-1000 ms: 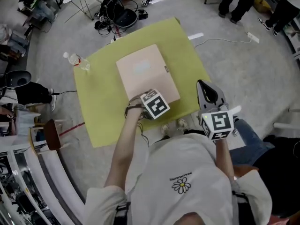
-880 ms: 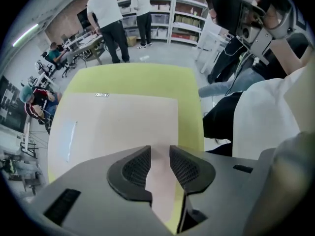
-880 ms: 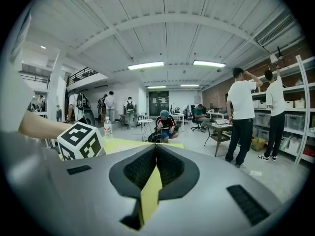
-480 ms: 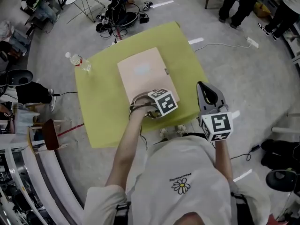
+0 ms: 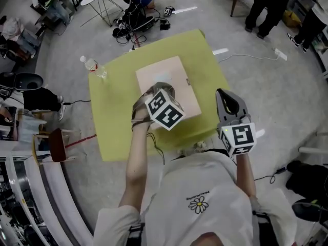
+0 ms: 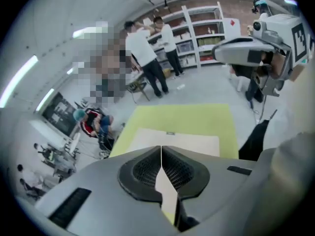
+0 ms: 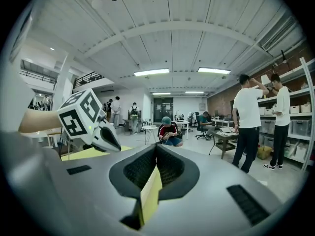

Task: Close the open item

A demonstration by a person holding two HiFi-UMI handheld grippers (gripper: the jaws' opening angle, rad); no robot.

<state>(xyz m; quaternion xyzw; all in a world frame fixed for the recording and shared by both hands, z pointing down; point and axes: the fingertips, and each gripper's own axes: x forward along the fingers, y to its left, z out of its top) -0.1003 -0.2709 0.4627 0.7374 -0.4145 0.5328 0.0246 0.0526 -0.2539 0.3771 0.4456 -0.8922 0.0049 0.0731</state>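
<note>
A flat beige case (image 5: 174, 76) lies closed on the yellow-green table (image 5: 113, 117); its lid shows flat in the left gripper view as the beige case (image 6: 183, 141). My left gripper (image 5: 162, 87) hovers above the case's near half, its jaws closing until they meet with nothing between them. The left gripper (image 6: 161, 149) points across the table (image 6: 197, 117). My right gripper (image 5: 222, 93) is held off the table's near right corner, shut and empty; the right gripper (image 7: 156, 147) looks out across the room.
A water bottle (image 5: 93, 66) stands at the table's far left corner. A wooden chair (image 5: 55, 145) sits on the floor to the left, with cables and bags (image 5: 134, 20) beyond the table. People stand near shelves (image 6: 206, 33) and desks around the room.
My left gripper has risen from the case's near edge to a spot above its middle. The right gripper has stayed where it was.
</note>
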